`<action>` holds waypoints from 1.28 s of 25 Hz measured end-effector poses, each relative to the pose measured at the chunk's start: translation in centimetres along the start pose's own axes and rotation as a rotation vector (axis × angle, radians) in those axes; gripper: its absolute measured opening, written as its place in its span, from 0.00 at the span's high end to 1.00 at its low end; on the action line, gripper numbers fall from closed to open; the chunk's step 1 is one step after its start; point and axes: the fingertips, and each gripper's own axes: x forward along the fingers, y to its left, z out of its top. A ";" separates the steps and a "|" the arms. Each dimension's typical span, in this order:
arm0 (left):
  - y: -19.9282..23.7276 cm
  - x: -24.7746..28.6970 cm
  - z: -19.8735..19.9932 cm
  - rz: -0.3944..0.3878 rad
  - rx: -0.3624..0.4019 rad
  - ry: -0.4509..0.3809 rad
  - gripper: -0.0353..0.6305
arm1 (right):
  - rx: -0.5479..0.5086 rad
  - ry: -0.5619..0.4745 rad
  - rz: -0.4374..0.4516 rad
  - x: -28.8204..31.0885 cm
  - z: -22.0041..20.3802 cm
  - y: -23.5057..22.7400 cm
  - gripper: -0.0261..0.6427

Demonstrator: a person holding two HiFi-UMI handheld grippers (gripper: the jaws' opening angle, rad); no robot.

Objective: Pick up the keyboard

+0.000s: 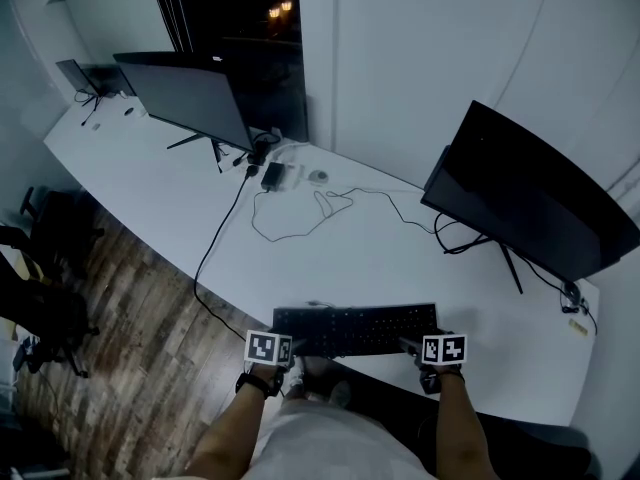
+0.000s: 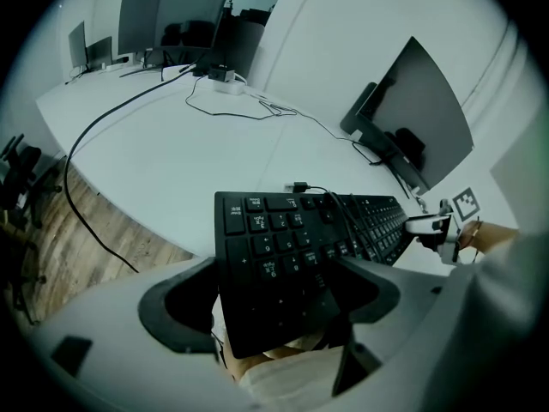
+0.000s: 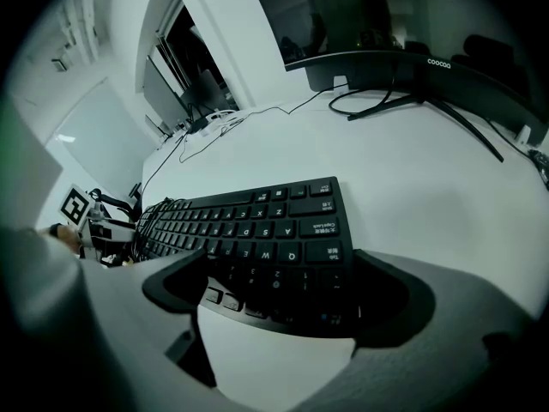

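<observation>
The left hand-held gripper (image 2: 279, 269) hangs at the near edge of the tabletop (image 1: 380, 263), tilted steeply down, with its jaws spread wide. The number-pad end of the black keyboard (image 1: 355, 330) lies between them and reaches back past the jaw tips toward the gripper's body. The jaws flank it, but I see no squeeze on it. That end pokes out over the tabletop's edge, above the person's lap.

From this gripper the keyboard runs off to the right, straight to the right hand-held gripper (image 3: 281, 260). Its jaws stand wide apart too, with the Tab and Caps Lock end between them, and here as well the pads do not plainly press.

Well beyond the left gripper stands a dark monitor (image 1: 190, 98), and a black cable (image 1: 222, 233) trails from near it toward the tabletop's edge. Beyond the right gripper, a little to its right, stands a second monitor (image 1: 530, 203).
</observation>
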 end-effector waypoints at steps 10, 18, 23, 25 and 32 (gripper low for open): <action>0.2 0.3 0.5 0.012 -0.051 -0.021 0.37 | 0.004 -0.008 -0.009 0.4 0.2 -0.2 0.20; 0.2 -0.2 0.6 0.031 -0.046 -0.026 0.37 | -0.001 -0.031 -0.021 0.1 -0.1 0.1 0.20; -0.3 -0.5 0.2 0.039 -0.043 -0.037 0.37 | -0.006 -0.045 -0.029 -0.5 -0.5 0.1 0.20; -0.6 -0.7 0.5 0.040 -0.037 -0.045 0.37 | -0.007 -0.057 -0.032 -0.9 -0.3 0.0 0.19; -2.2 -2.4 3.9 0.036 0.014 -0.116 0.37 | -0.008 -0.156 -0.046 -3.6 2.1 -0.2 0.19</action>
